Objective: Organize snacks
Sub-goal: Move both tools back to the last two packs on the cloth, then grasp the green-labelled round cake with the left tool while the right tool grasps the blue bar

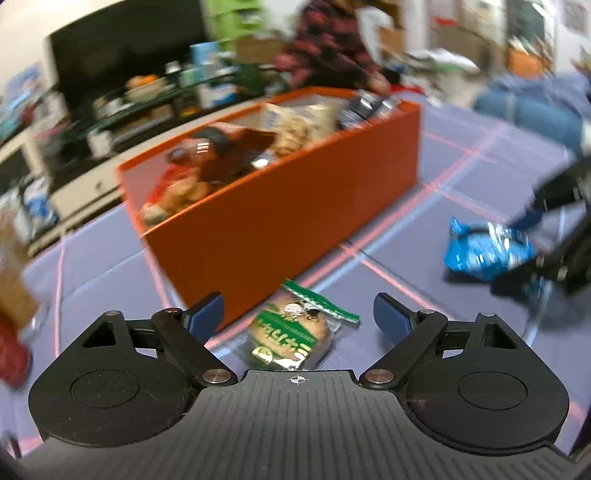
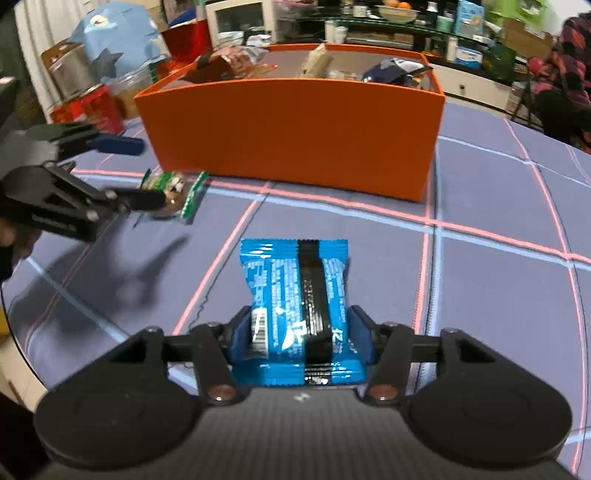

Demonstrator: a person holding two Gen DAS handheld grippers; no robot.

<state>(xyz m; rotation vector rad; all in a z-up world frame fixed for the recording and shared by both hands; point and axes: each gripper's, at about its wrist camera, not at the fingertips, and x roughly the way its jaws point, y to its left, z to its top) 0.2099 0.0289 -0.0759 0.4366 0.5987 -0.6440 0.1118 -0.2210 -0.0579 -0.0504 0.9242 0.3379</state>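
Note:
A green-wrapped biscuit packet (image 1: pixel 291 332) lies on the purple cloth just in front of the orange box (image 1: pixel 295 206). My left gripper (image 1: pixel 298 301) hangs over it, open, with a pad on each side and neither touching. In the right wrist view the same packet (image 2: pixel 173 192) sits between the left gripper's (image 2: pixel 147 173) fingers. My right gripper (image 2: pixel 299 319) is shut on a blue foil snack packet (image 2: pixel 284 280), its pads pressing the packet's two sides low over the cloth. The orange box (image 2: pixel 295 125) holds several snack bags.
The purple tablecloth (image 2: pixel 498 295) with pink and blue lines stretches right of the box. A person in a red and black patterned top (image 1: pixel 328 40) is beyond the table. Red containers (image 2: pixel 92 107) and cluttered shelves (image 2: pixel 388 22) stand behind the box.

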